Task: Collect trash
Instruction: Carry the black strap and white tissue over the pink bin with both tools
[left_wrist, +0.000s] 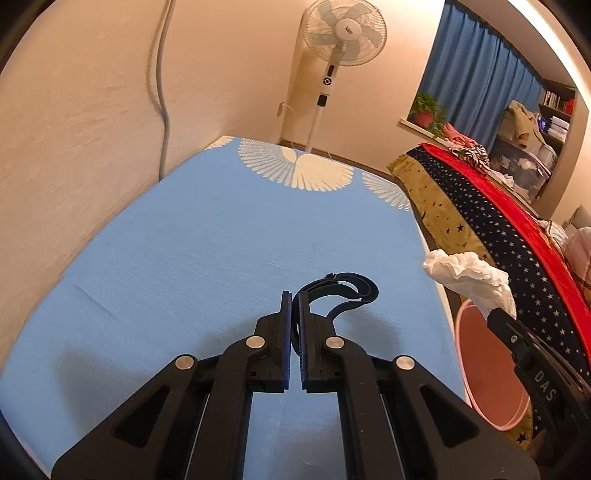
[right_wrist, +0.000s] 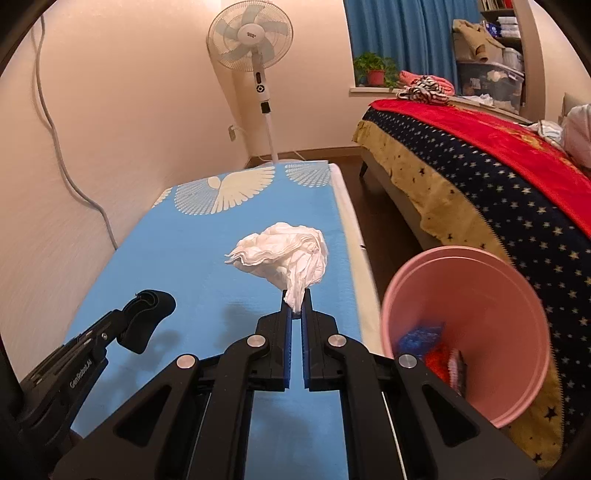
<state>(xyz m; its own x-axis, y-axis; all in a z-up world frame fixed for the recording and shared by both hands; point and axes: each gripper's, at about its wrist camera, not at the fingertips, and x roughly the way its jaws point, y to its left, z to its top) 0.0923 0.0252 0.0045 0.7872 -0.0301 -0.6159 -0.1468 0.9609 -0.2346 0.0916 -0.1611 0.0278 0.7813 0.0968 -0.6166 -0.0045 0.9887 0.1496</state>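
Observation:
My right gripper (right_wrist: 296, 300) is shut on a crumpled white tissue (right_wrist: 284, 251) and holds it above the right side of the blue cloth-covered table (right_wrist: 192, 266). The tissue also shows in the left wrist view (left_wrist: 469, 278), at the tip of the right gripper (left_wrist: 496, 314). My left gripper (left_wrist: 294, 295) is shut on a black strap (left_wrist: 345, 291) and holds it over the blue table (left_wrist: 184, 258). It shows from the side in the right wrist view (right_wrist: 147, 314). A pink bin (right_wrist: 469, 332) stands right of the table, with blue and red trash inside.
A bed with a starred blanket and red cover (right_wrist: 498, 166) runs along the right, behind the bin (left_wrist: 480, 369). A standing fan (right_wrist: 255, 48) is at the table's far end. A wall with a grey cable (right_wrist: 66, 166) borders the table's left.

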